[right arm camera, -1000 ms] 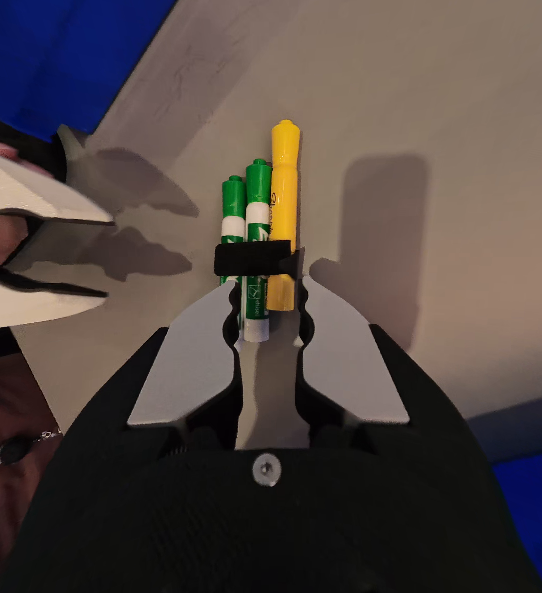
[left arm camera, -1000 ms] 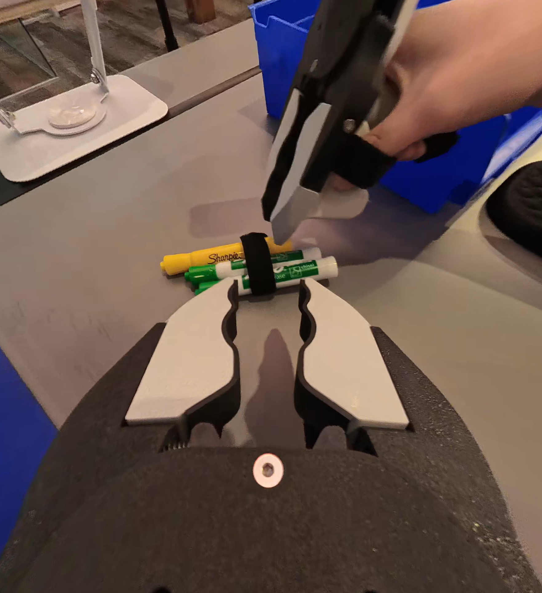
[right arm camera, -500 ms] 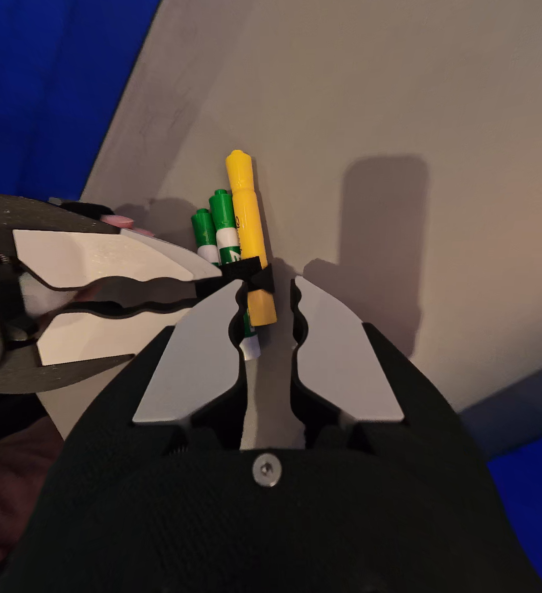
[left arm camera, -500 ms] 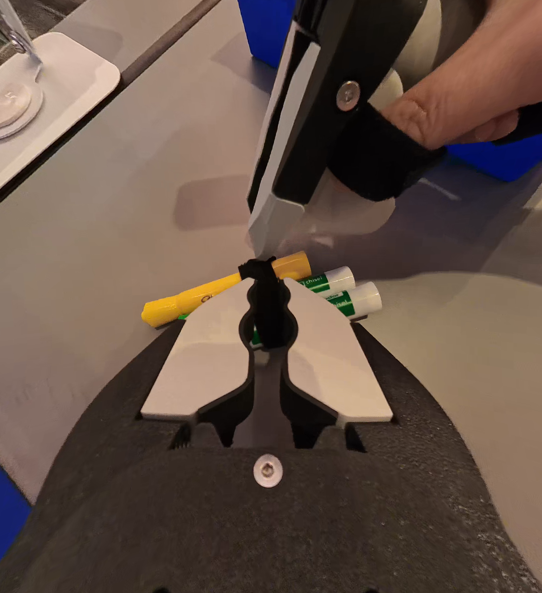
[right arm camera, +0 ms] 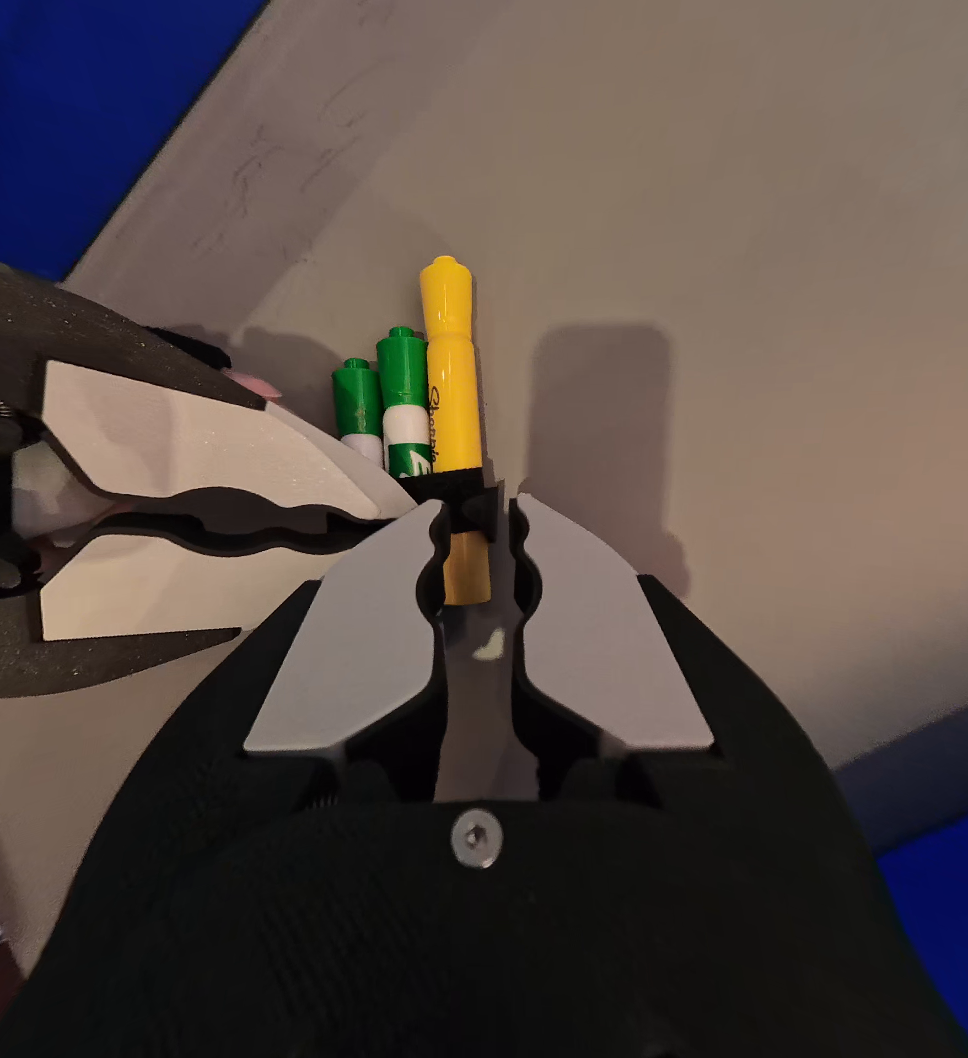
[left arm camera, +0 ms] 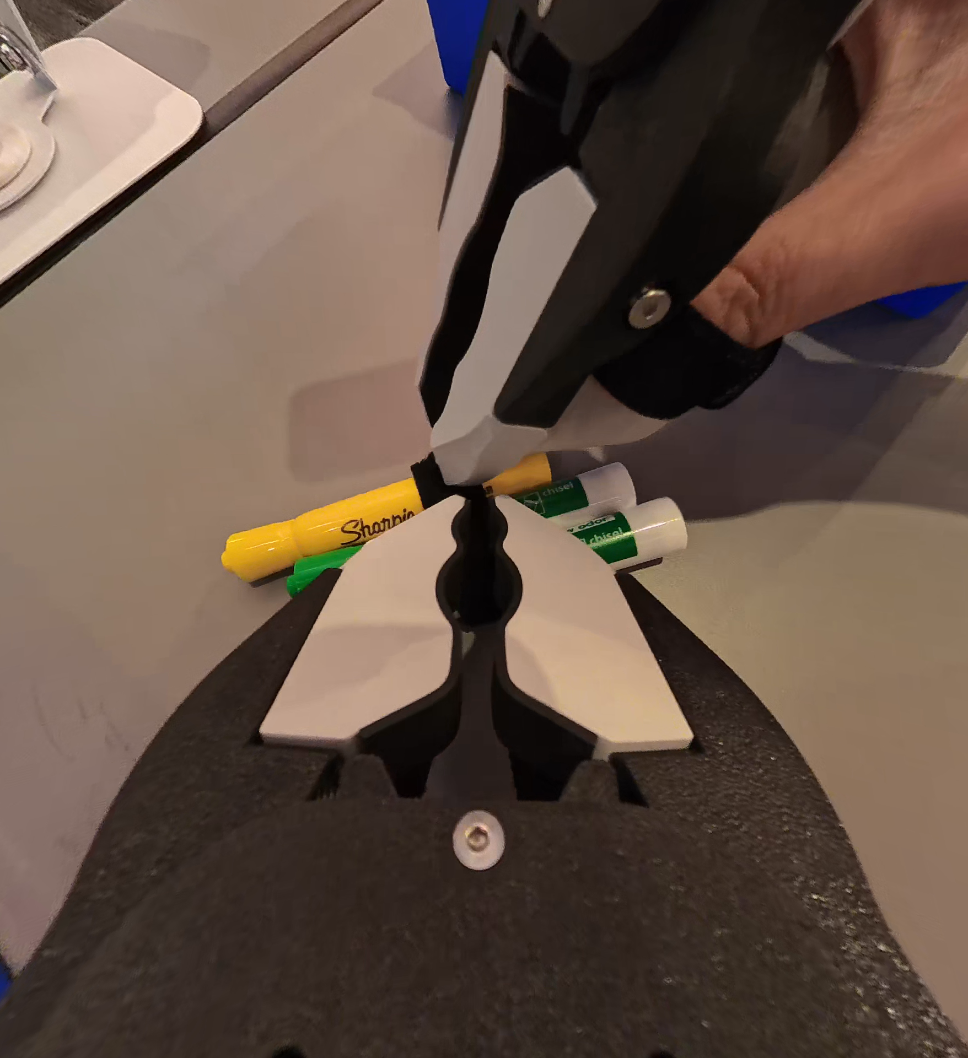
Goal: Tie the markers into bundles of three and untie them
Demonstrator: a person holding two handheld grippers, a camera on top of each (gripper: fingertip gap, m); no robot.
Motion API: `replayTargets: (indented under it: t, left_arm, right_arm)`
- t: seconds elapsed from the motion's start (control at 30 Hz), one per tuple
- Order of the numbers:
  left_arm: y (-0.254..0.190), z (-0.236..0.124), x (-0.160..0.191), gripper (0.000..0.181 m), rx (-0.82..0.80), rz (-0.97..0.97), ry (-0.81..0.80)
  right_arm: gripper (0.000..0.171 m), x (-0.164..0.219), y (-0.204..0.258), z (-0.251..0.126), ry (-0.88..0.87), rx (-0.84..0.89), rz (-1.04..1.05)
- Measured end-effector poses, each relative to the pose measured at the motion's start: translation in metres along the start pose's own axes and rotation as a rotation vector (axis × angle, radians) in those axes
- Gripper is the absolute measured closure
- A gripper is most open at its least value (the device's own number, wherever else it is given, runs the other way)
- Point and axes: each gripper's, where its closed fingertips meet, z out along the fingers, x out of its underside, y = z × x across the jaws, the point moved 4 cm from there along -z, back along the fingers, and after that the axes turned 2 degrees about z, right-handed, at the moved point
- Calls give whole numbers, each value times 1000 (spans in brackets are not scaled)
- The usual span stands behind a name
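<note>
Here, on the grey table: three bundled markers, one yellow marker and two green markers, bound by a black strap. Left gripper clamped on the strap, tips nearly meeting, black band filling the notch between them. Right gripper with jaws parted, straddling the strap's folded tab and the yellow marker's near end, tips just beside the tab. Cannot tell whether touching. Green markers' middles hidden behind the left gripper's fingers. Far left, a white stand base, cut off.
</note>
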Motion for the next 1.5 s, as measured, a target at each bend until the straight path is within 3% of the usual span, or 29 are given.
replayTargets:
  t: [0.3,0.83,1.23,1.5]
  left_arm:
    - [-2,3,-1,181,-59,45,22]
    - [-1,6,-2,181,-64,-1,14]
    - [-8,-4,2,181,-60,9,12]
    - [-6,-10,12,181,-79,32,-4]
  right_arm:
    - [168,-2,0,0,67,-23,11]
    - [171,-4,-10,1,113,-46,123]
    - [171,3,-29,9,108,48,195]
    - [171,-2,-16,-11,56,16,168]
